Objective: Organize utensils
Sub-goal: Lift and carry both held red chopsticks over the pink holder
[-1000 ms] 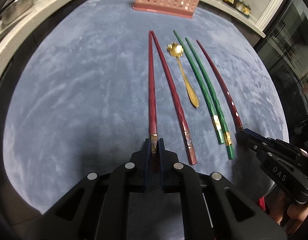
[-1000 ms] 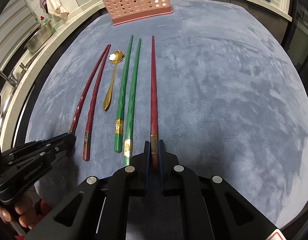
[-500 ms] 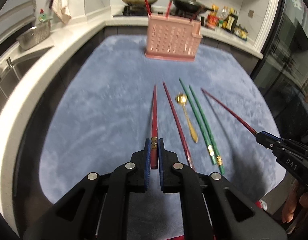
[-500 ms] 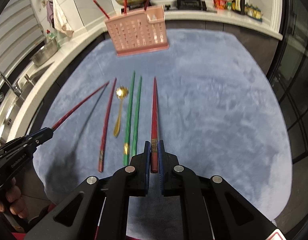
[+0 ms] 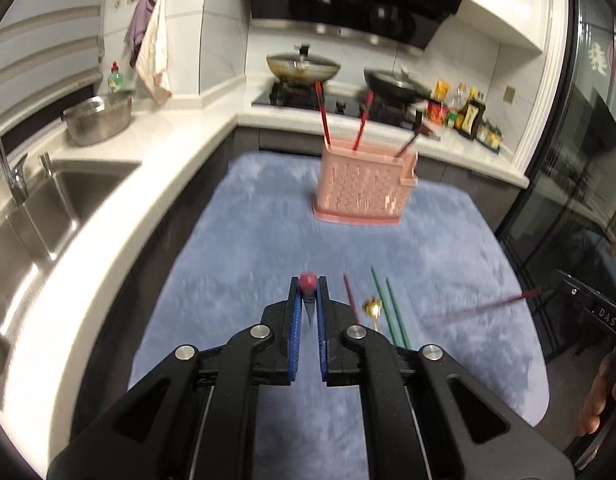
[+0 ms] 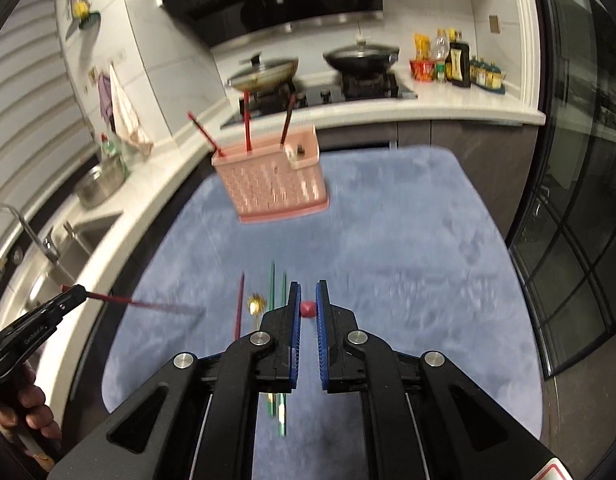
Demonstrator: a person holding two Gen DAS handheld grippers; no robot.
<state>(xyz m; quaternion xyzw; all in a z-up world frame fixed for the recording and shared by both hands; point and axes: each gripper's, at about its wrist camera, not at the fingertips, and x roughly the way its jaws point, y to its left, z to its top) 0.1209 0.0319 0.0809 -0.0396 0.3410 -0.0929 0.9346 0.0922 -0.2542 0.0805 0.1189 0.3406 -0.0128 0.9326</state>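
Observation:
My left gripper (image 5: 308, 284) is shut on a red chopstick (image 5: 308, 280), seen end-on and raised above the blue mat (image 5: 248, 248). My right gripper (image 6: 308, 294) is shut on another red chopstick (image 6: 308, 309), also seen end-on and raised. Each held chopstick shows from the side in the other view (image 6: 148, 303) (image 5: 487, 307). On the mat lie one red chopstick (image 5: 351, 298), a gold spoon (image 5: 372, 310) and two green chopsticks (image 5: 389, 304). The pink utensil basket (image 5: 363, 186) stands at the mat's far end with three red chopsticks in it.
A steel sink (image 5: 36, 216) and faucet are on the left counter, with a metal bowl (image 5: 98, 118) behind. Two pans (image 5: 304, 66) sit on the stove beyond the basket. Sauce bottles (image 5: 463, 114) line the back right. A glass door (image 6: 579, 240) is on the right.
Both grippers have lifted their red chopsticks off the mat and tilted up, so the chopsticks now point toward the basket. The other utensils have stayed on the mat.

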